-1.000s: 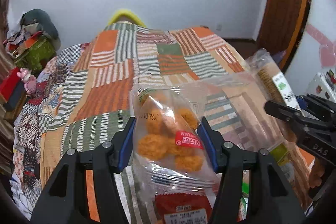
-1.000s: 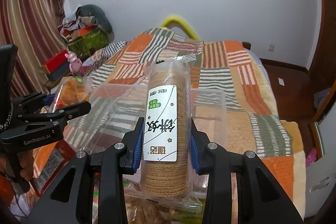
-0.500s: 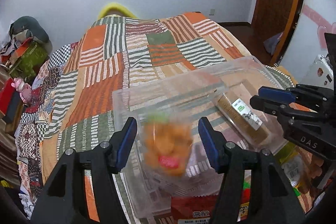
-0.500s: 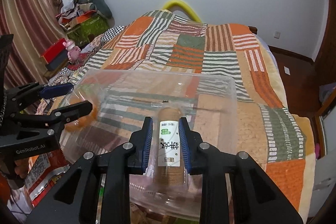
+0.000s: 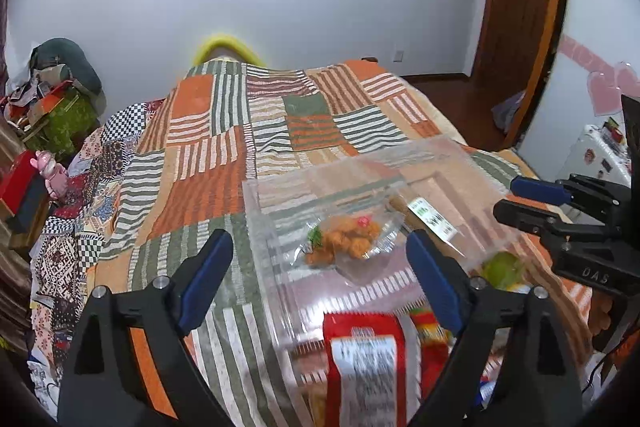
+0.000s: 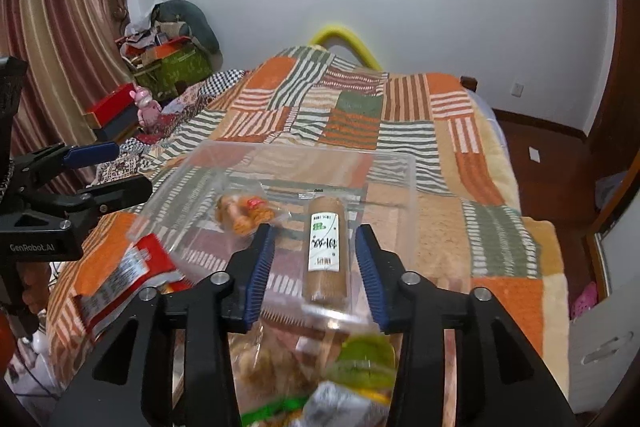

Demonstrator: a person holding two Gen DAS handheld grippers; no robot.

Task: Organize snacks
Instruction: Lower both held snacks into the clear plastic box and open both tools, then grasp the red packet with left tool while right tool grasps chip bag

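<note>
A clear plastic bin [image 5: 256, 211] [image 6: 304, 151] sits on the patchwork bedspread. Inside it lie a bag of orange fried snacks [image 5: 344, 239] [image 6: 244, 211] and a roll of brown biscuits with a white label [image 6: 325, 247] [image 5: 428, 217]. My left gripper [image 5: 320, 277] hangs just behind and above the bin. Its jaws are opening wide, with nothing between the pads. My right gripper [image 6: 316, 269] hovers over the biscuit roll. Its jaws are opening and the pads stand apart from the roll, which rests on the bin floor.
A red snack packet [image 5: 362, 359] [image 6: 120, 275] and other loose packets, one green [image 6: 360, 359], lie at the bin's near edge under the grippers. Boxes and clutter [image 6: 172, 63] stand left of the bed. A wooden door [image 5: 516, 27] is on the right.
Both grippers let go of their snacks: the orange snack bag and the biscuit roll now lie in the bin. Both grippers drew back and up, jaws spreading.
</note>
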